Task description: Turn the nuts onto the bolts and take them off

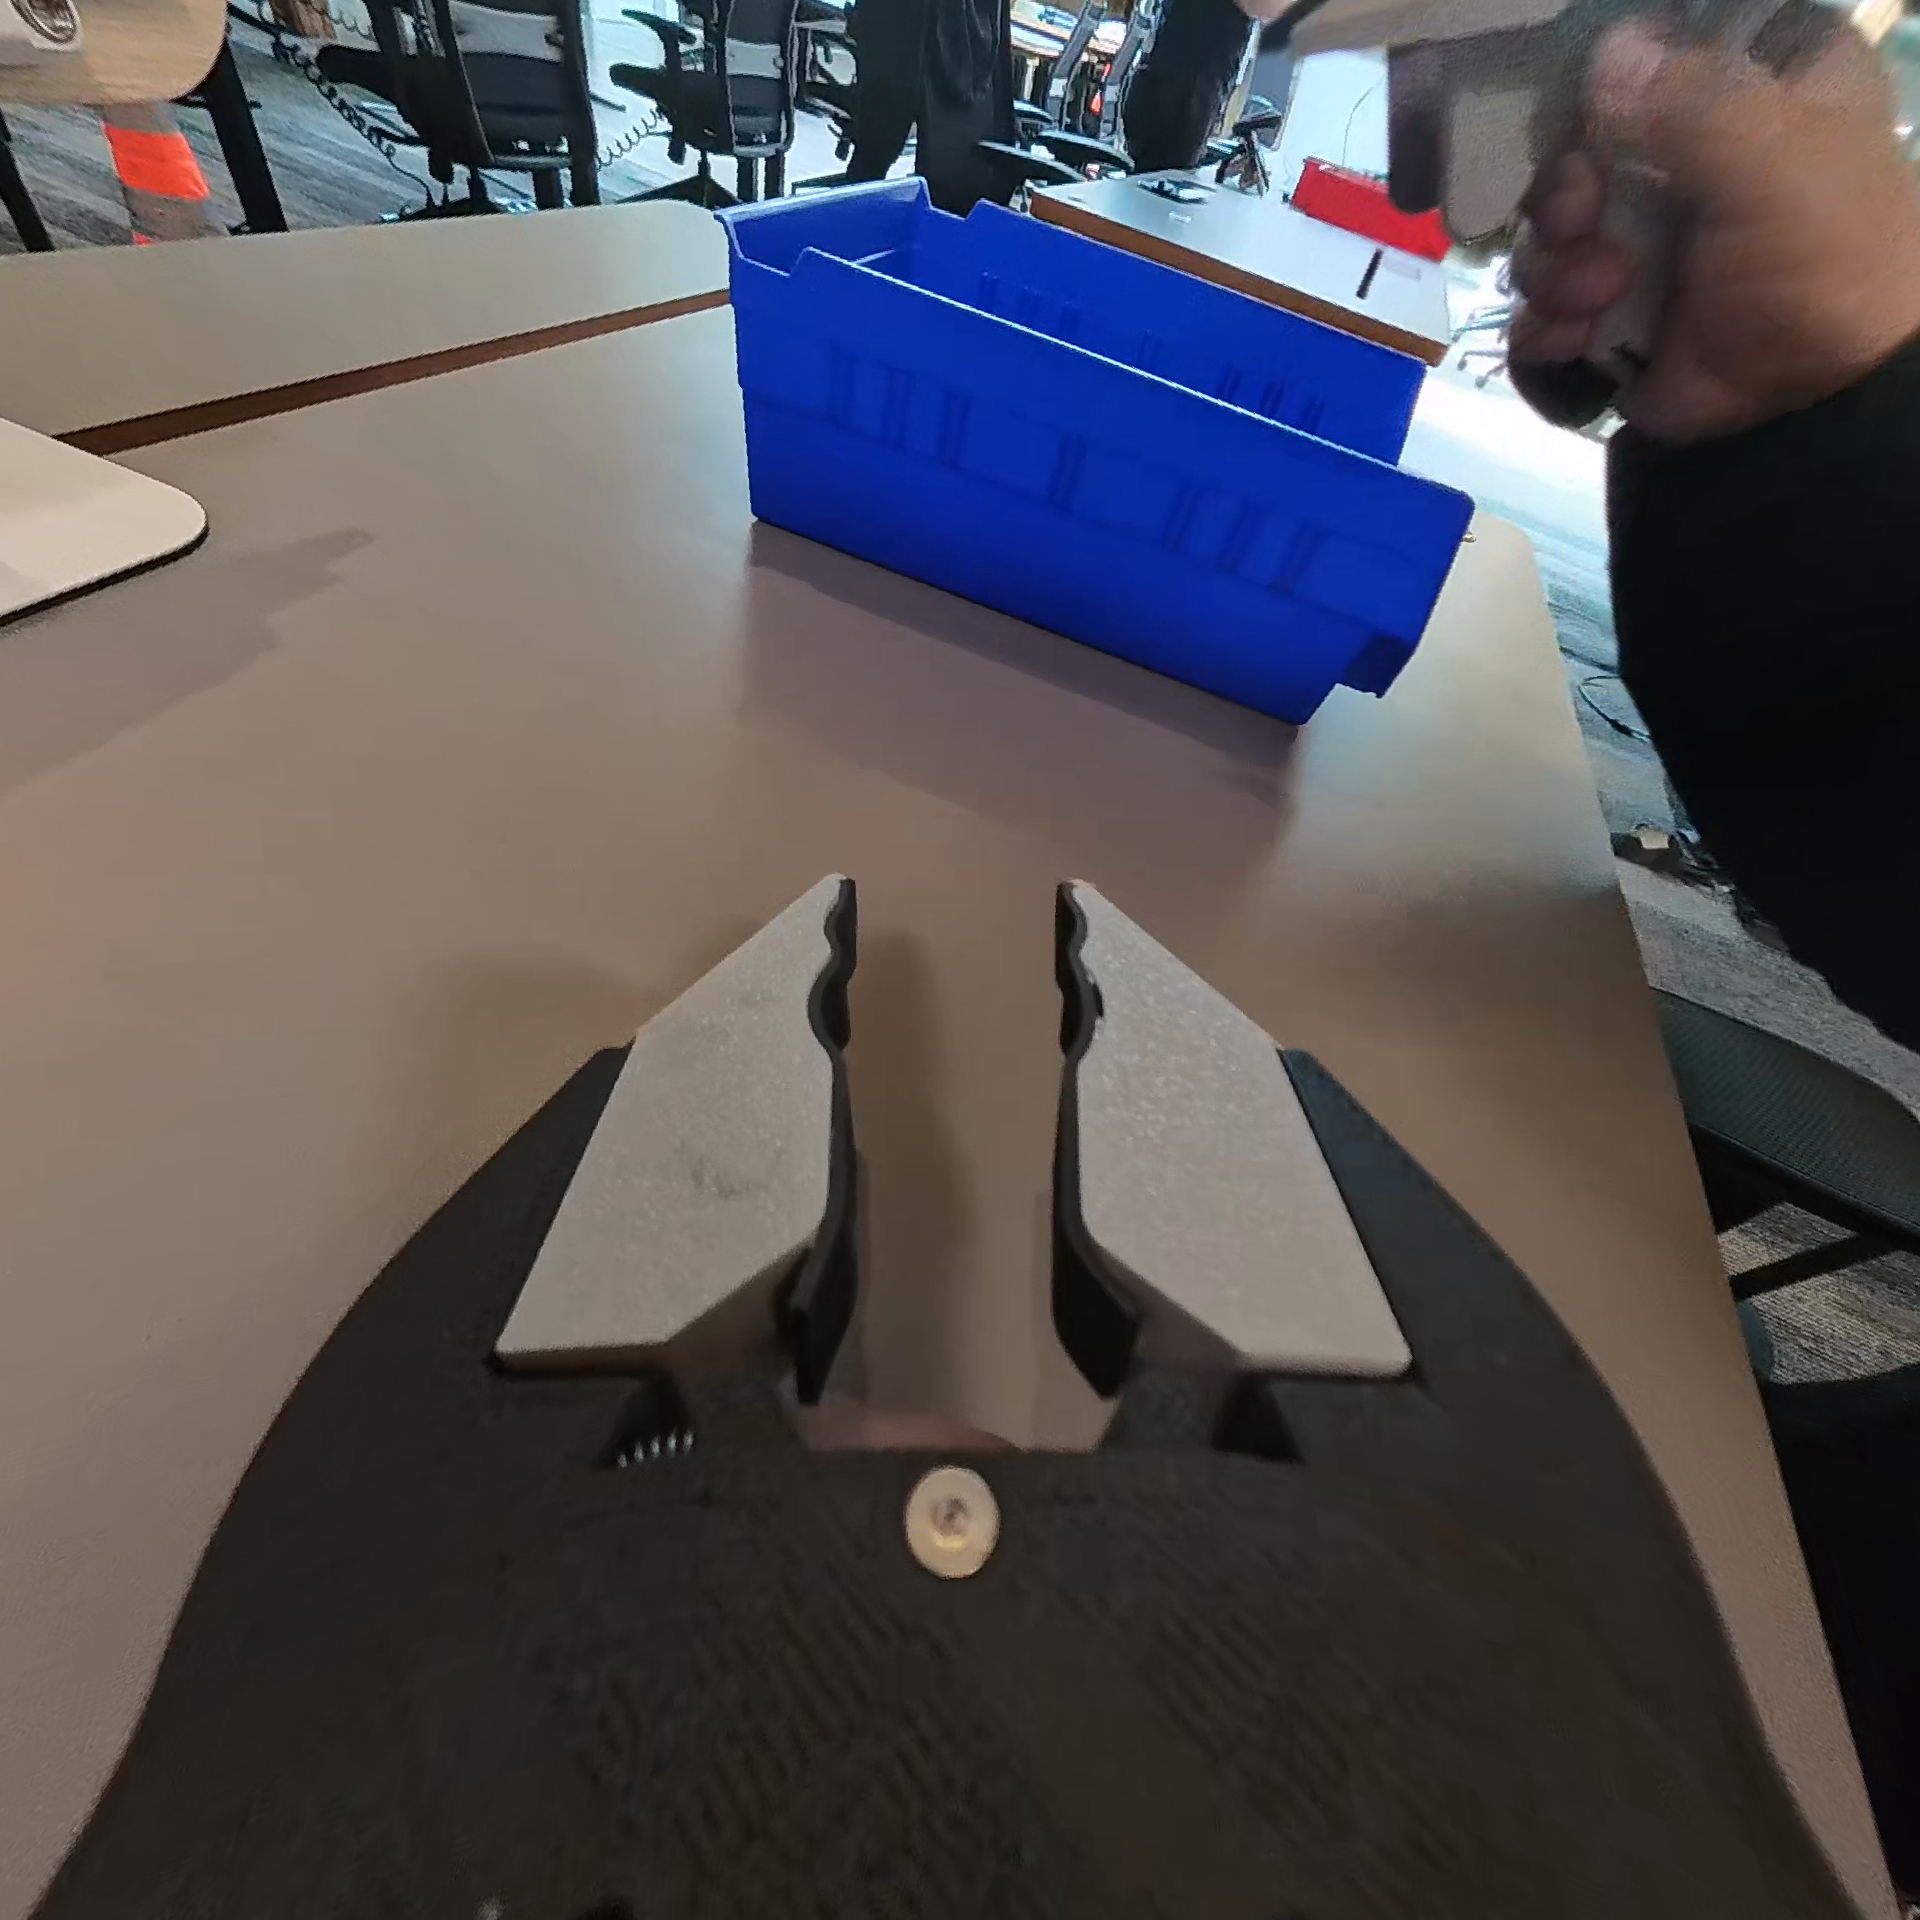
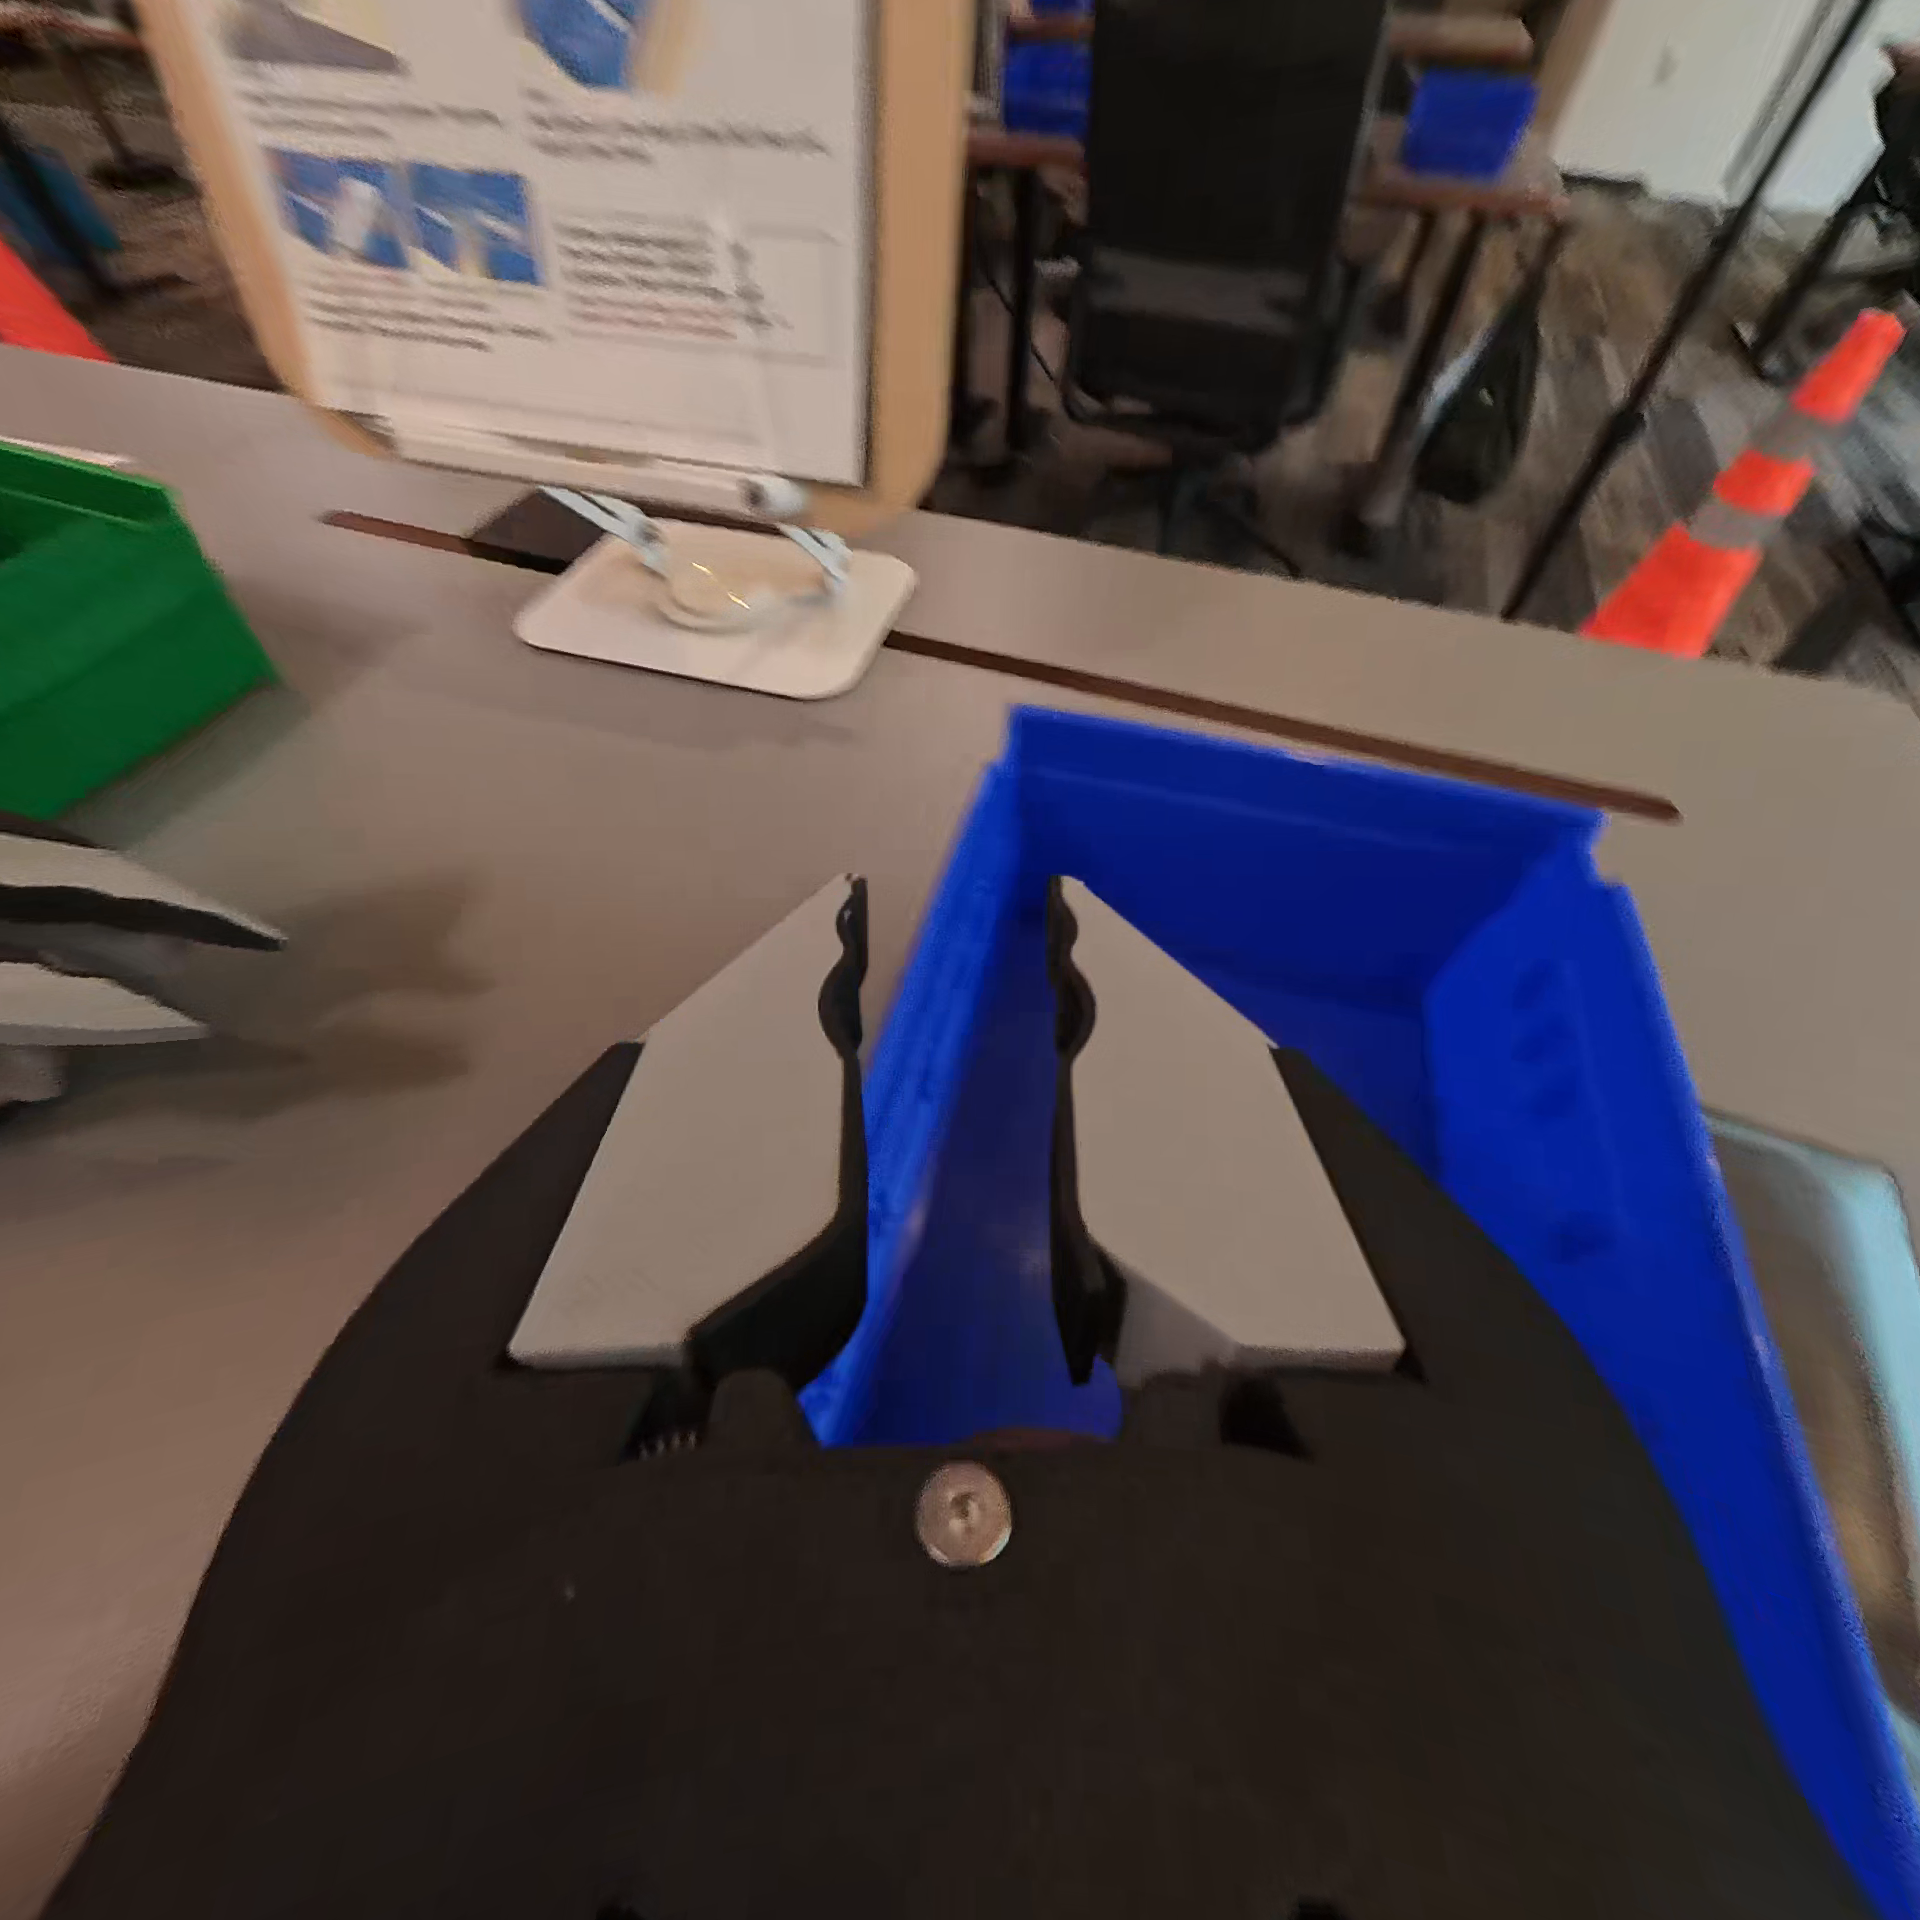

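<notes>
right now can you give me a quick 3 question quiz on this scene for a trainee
1. True or false: the left gripper holds a nut.
2. Which bin sits under the right gripper? A green bin, B blue bin, C red.
3. Fill in: the stand's white base rests on the ____.

Key:
1. False; its jaws are open and empty over the table.
2. B.
3. Table.
</notes>
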Demonstrator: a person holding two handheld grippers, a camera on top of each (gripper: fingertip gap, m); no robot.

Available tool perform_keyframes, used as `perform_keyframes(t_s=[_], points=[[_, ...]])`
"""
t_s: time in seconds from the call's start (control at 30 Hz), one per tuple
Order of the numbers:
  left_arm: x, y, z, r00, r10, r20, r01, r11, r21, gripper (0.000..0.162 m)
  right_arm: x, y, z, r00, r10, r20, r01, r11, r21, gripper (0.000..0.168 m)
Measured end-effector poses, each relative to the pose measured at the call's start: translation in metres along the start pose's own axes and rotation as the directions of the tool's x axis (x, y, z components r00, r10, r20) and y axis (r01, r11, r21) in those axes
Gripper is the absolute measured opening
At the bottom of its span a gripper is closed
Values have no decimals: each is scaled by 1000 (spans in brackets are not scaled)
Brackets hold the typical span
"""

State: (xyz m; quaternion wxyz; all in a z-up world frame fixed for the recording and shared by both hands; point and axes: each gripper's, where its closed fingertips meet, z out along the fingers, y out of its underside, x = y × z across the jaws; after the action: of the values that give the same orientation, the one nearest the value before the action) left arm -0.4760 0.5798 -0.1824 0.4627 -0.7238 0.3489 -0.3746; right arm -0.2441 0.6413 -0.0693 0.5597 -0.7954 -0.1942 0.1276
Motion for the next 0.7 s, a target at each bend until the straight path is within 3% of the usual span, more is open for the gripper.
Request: perform_keyframes(t_s=[0.13,0.2,0.33,0.5,0.7], points=[[1,0,0,1000,14,0,-14,1000,-3,36,-84,-15,14,977,-98,188,90,995,49,33],[2,1,1,1000,21,-1,-21,1000,-10,36,-125,-9,34,948,-139,287,140,990,18,36],[5,2,1,999,44,-2,-44,999,-12,37,-172,19,89,922,-190,337,213,977,-31,37],[12,7,2,995,95,-5,-95,995,-41,37,-187,59,137,923,-182,338,219,973,-73,39],[29,13,6,995,90,-54,-93,993,-73,38,-185,76,138,907,-228,354,259,965,-43,44]])
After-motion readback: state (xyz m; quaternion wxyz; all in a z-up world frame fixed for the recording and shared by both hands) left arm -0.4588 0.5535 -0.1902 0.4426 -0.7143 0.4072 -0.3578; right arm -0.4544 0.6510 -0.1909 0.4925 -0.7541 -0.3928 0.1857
